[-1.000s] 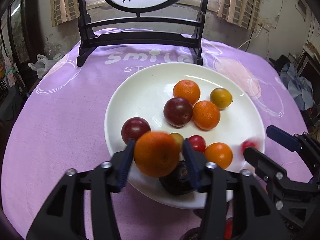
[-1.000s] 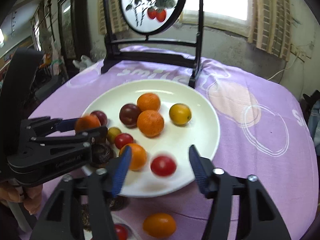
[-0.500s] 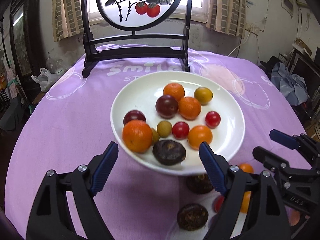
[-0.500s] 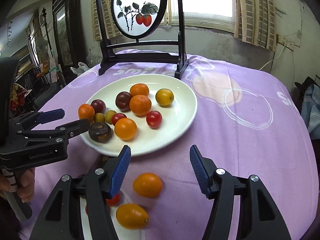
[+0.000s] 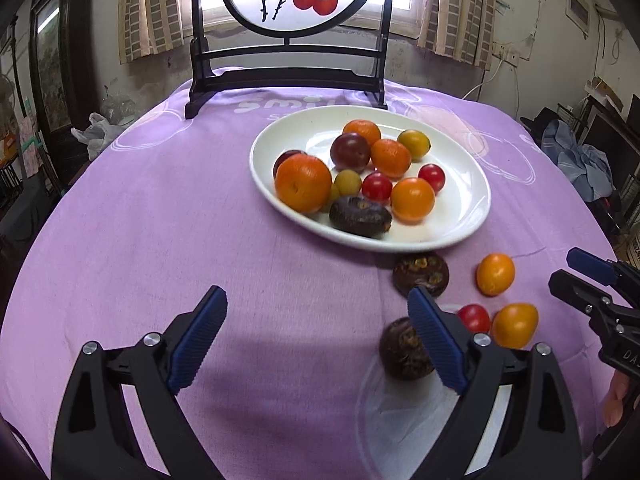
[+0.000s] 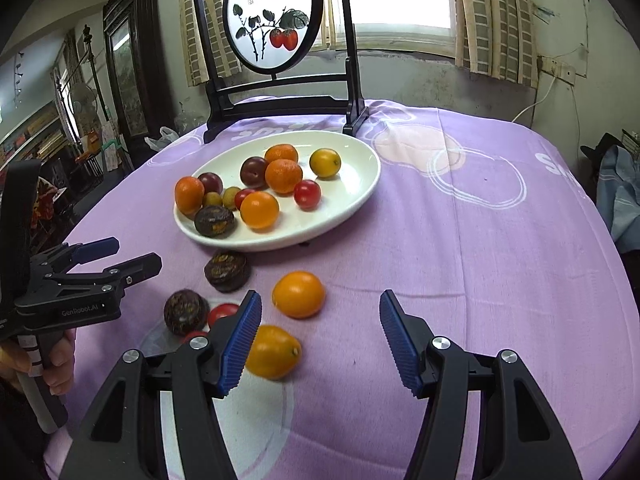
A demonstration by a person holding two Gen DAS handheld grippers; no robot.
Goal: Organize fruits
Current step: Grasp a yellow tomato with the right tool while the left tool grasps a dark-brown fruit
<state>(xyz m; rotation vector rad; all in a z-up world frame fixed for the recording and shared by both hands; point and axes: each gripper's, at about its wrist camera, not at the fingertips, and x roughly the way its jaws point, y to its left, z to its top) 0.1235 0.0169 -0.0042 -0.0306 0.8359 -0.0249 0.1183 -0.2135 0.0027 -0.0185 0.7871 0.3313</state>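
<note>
The left tool (image 5: 316, 334) hangs over bare purple cloth near the front edge of the worktop (image 5: 180, 216), its jaws opening wide with nothing between them. The right tool (image 6: 320, 336) stands at a middling spread, also empty, an oval orange fruit (image 6: 272, 352) just beside its left finger. The white plate (image 5: 460, 224), toward the far edge in front of a painted screen (image 5: 288, 20), holds oranges, plums and red tomatoes, while two dark wrinkled fruits (image 5: 420, 274), a small tomato (image 5: 474, 318) and a round orange fruit (image 5: 495, 274) lie loose on the cloth between plate and front edge.
</note>
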